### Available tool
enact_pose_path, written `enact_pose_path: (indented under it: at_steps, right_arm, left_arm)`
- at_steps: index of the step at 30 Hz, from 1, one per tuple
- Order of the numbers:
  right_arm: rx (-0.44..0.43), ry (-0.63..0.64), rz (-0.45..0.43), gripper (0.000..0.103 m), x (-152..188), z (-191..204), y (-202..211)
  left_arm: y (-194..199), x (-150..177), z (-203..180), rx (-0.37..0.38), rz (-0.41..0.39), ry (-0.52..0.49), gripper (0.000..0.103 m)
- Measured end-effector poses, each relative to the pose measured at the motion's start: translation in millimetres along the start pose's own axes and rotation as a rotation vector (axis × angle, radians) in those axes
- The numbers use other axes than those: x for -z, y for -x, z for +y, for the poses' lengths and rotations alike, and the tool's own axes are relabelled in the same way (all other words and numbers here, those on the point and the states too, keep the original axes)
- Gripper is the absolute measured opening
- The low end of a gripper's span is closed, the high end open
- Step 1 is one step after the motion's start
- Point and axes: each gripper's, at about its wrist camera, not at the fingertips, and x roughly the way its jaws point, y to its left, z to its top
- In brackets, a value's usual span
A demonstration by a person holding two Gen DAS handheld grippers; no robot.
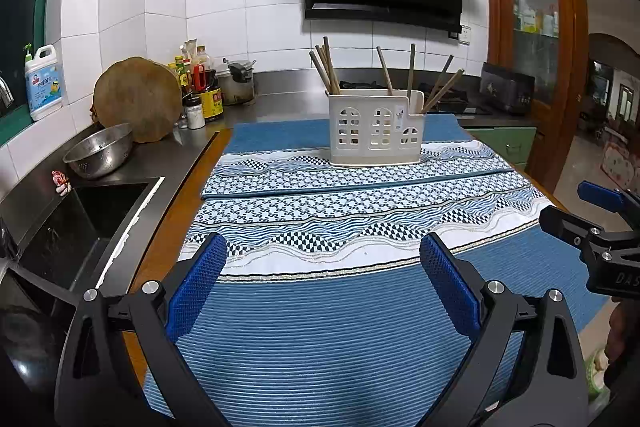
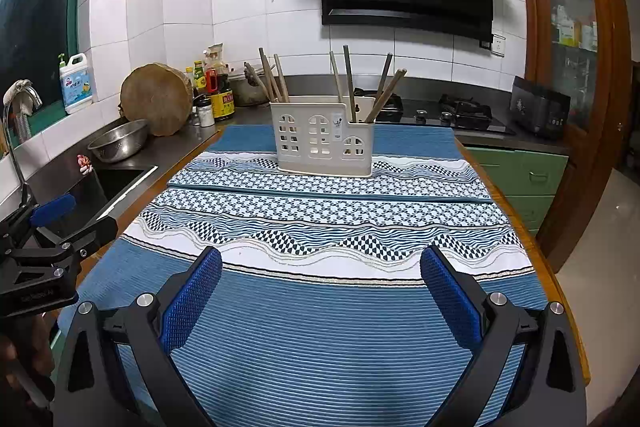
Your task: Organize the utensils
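A white plastic utensil holder point(image 1: 375, 131) with window-shaped cutouts stands at the far end of the blue patterned mats point(image 1: 320, 307); it also shows in the right wrist view point(image 2: 325, 143). Several wooden chopsticks point(image 1: 327, 69) stand upright in it, spread across its compartments, as the right wrist view point(image 2: 352, 87) also shows. My left gripper point(image 1: 323, 255) is open and empty, low over the near mat. My right gripper point(image 2: 321, 267) is open and empty, also over the near mat. Each gripper shows at the edge of the other's view: the right one point(image 1: 600, 223), the left one point(image 2: 56, 223).
A sink point(image 1: 80, 219) and a metal colander point(image 1: 98, 151) lie to the left. A round wooden board point(image 1: 138, 99), sauce bottles point(image 1: 200, 87) and a detergent jug point(image 1: 44, 83) stand along the tiled wall. A gas hob point(image 2: 452, 115) and a wooden cabinet point(image 2: 568, 67) are on the right.
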Motion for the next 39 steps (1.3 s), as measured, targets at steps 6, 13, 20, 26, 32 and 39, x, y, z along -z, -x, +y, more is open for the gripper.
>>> enact_pose_path:
  at_steps: [6,13,20,26,32,39]
  right_arm:
    - [-0.001,-0.003,0.001,0.096,1.0,-0.9,-0.2]
    - [-0.001,-0.003,0.0,0.096,1.4,-1.4,0.0]
    - [0.0,-0.003,-0.001,0.096,1.9,-1.2,0.3]
    - [-0.001,0.004,-0.001,0.096,2.0,-0.1,1.3]
    - [-0.001,0.001,0.001,0.096,0.4,-1.2,0.7]
    - [-0.001,0.003,0.001,0.096,0.1,-1.8,0.4]
  left_arm:
    - [-0.2,1.7,-1.3,0.001,0.001,-0.002,0.097]
    - [-0.6,2.8,-2.1,0.001,0.002,-0.001,0.097]
    - [-2.3,2.6,-3.2,0.007,0.005,-0.006,0.097]
    - [-1.5,3.4,-3.0,-0.002,-0.007,-0.006,0.096]
    - [-4.8,3.7,-0.4,0.005,0.009,0.006,0.097]
    - [-5.3,1.7,-2.6,0.013,0.013,-0.007,0.097]
